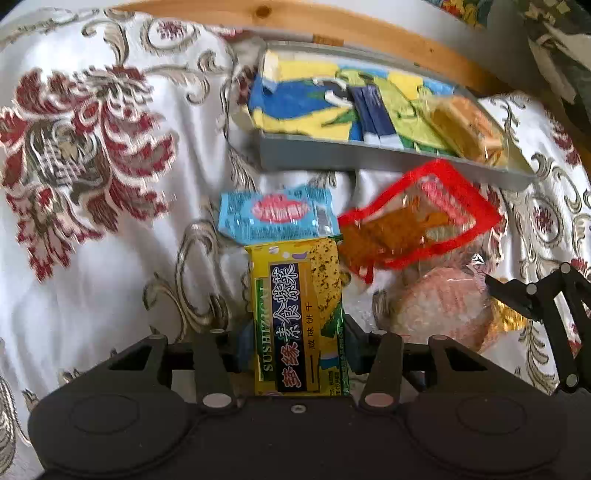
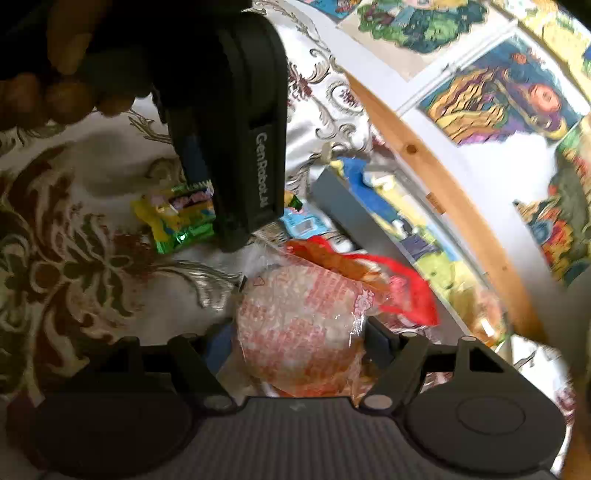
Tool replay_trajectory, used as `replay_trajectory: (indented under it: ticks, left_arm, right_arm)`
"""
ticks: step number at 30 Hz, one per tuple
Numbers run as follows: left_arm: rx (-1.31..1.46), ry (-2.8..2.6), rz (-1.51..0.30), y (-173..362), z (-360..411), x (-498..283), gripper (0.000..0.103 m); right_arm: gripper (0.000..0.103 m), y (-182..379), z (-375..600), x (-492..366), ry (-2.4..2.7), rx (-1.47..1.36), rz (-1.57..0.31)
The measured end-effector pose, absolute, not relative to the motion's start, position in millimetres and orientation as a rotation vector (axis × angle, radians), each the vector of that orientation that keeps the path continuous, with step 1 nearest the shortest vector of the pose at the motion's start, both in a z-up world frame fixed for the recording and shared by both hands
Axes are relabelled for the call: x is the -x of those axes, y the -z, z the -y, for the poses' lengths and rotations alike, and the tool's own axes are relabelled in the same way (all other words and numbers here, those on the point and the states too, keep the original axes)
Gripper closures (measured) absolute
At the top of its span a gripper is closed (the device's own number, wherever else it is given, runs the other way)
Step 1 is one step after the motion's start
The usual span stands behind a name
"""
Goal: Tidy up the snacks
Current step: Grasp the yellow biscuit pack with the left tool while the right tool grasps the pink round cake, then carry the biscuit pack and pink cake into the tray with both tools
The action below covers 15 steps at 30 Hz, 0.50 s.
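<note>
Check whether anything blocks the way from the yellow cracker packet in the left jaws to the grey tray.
Yes. The light blue packet lies on the cloth directly between the yellow cracker packet and the grey tray; the red-edged packet sits just right of that line.

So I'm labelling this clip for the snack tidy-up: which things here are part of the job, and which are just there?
Part of the job:
- yellow cracker packet, clamped in the left gripper
- pink round snack pack, between the right gripper fingers
- red-edged packet
- light blue packet
- grey tray, already holding snacks

Just there:
- floral cloth
- wooden rail
- cartoon pictures
</note>
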State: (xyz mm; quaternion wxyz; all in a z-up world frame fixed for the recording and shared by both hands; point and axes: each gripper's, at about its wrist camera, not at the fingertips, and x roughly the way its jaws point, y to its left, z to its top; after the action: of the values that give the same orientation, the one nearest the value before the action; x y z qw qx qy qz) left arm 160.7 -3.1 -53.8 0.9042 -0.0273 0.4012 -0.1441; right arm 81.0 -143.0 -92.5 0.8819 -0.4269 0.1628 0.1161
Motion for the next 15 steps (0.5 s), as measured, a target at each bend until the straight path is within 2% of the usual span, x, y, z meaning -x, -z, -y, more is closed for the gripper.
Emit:
replay_trajectory:
  ticks: [4, 15]
  left_arm:
    - [0.071, 0.288, -0.764, 46.0, 2.0, -157.0, 0.053]
    - [0.129, 0.243, -0.601, 12.1, 1.5, -166.6, 0.053]
  right_arm:
    - [0.026, 88.8, 145.8, -80.3, -0.237, 0.934, -0.272]
    - [0.026, 46.6, 162.1, -83.0, -0.126, 0.798, -0.075]
